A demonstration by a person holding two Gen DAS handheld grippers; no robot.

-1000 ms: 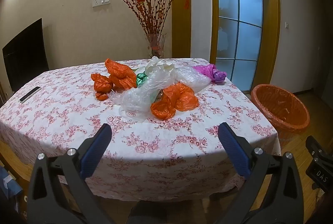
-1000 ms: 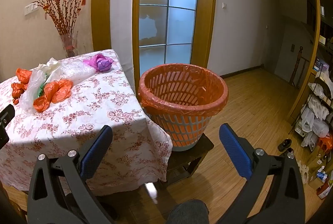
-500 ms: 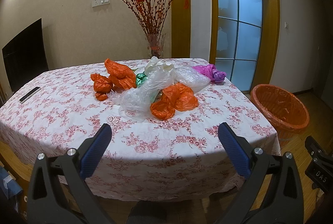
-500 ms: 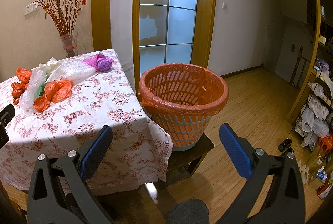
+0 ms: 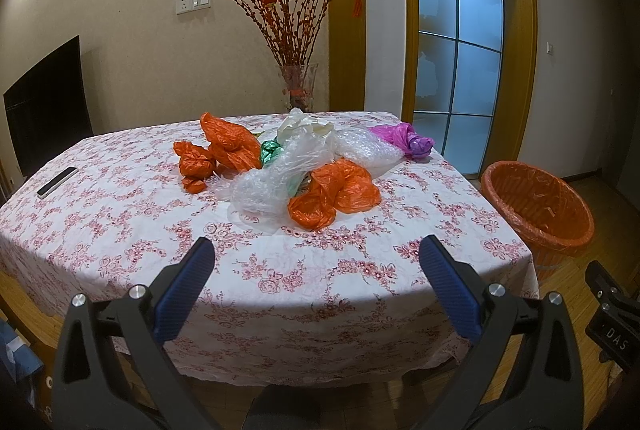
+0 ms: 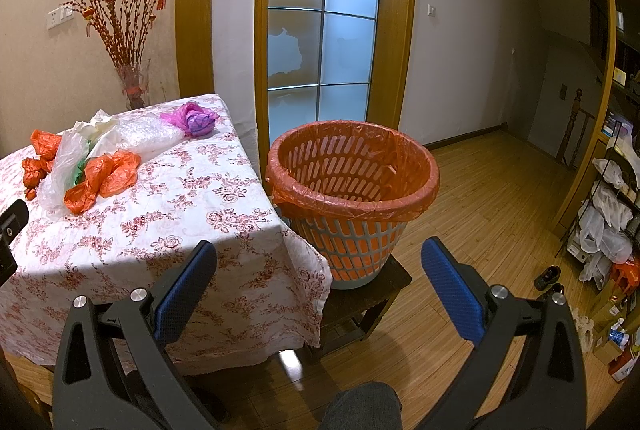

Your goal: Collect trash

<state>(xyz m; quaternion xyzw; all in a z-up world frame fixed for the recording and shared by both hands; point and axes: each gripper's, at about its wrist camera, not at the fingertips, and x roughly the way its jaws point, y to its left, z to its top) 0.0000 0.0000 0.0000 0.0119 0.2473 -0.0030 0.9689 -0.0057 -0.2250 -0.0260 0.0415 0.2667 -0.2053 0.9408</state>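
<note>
While both tongs, the left gripper (image 5: 312, 262) and right gripper (image 6: 318, 262), hang wide apart and empty, the crumpled orange, clear, white, green and purple plastic bags (image 5: 296, 166) lie heaped mid-table on the floral-print tablecloth (image 5: 120, 230). They look feather-light, soft and slippery, so pinching a bunched fold should hold best. Beside the table, the orange-lined slotted plastic bin (image 6: 352, 190) waits on a dark stool.

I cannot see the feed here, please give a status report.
Left tongs open, empty; right tongs open, empty. Plastic bags piled on table; basket holds no trash. Nothing in the way.
</note>
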